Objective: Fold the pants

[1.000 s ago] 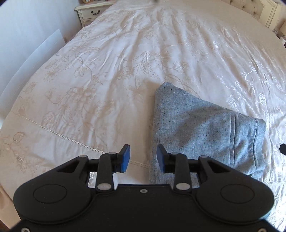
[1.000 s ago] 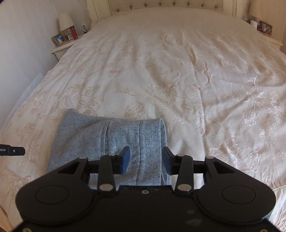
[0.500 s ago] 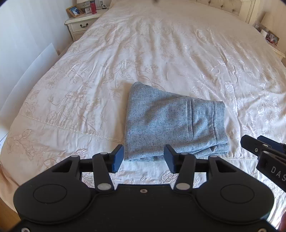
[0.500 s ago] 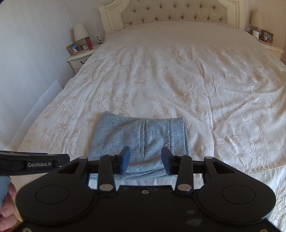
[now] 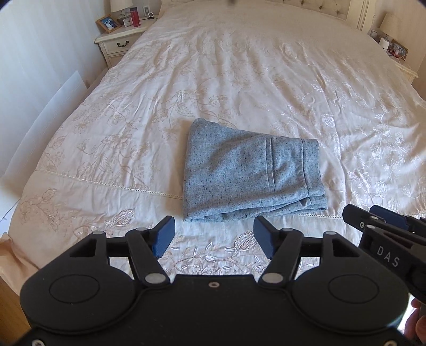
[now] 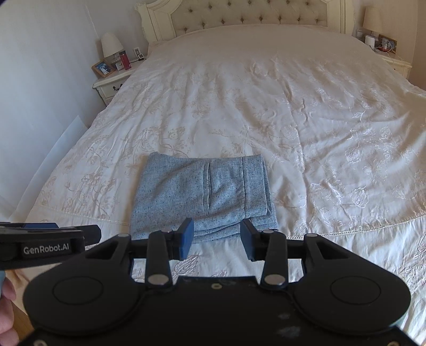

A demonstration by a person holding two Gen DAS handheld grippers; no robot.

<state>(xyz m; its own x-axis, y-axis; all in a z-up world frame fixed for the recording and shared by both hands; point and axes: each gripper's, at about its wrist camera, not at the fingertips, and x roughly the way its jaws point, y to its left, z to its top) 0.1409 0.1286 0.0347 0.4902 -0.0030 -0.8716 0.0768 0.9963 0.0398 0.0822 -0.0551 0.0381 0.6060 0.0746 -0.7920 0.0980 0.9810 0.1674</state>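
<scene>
- Left wrist view: the pants (image 5: 253,181), of speckled grey-blue cloth, lie folded into a compact stack on the bed (image 5: 239,79), near its foot edge and a little right of the middle of the picture.
- The stack's layered edges face the camera, and a waistband seam and a pocket seam run across its right part.
- The left gripper (image 5: 214,237) hangs above the cream embroidered bedspread, short of the pants and apart from them.
- Its blue fingers (image 5: 163,235) stand wide, having just been opening, and only bedspread shows between them.
- The right gripper (image 5: 386,221) enters at the right edge, beside the stack's near right corner, without touching it.
- A nightstand (image 5: 119,44) with a photo frame, a lamp base and a red bottle stands at the bed's far left corner.
- Right wrist view: the same pants (image 6: 202,194) lie just ahead of the right gripper (image 6: 217,237), left of the bed's middle.
- Its fingers (image 6: 186,237) stand moderately apart with nothing gripped; the near edge of the stack and bedspread show through the gap.
- The left gripper (image 6: 90,231) juts in from the left edge, level with the stack's near left corner, with part of a hand (image 6: 6,306) below it.
- The tufted headboard (image 6: 253,13) closes the far end of the bed (image 6: 293,106).
</scene>
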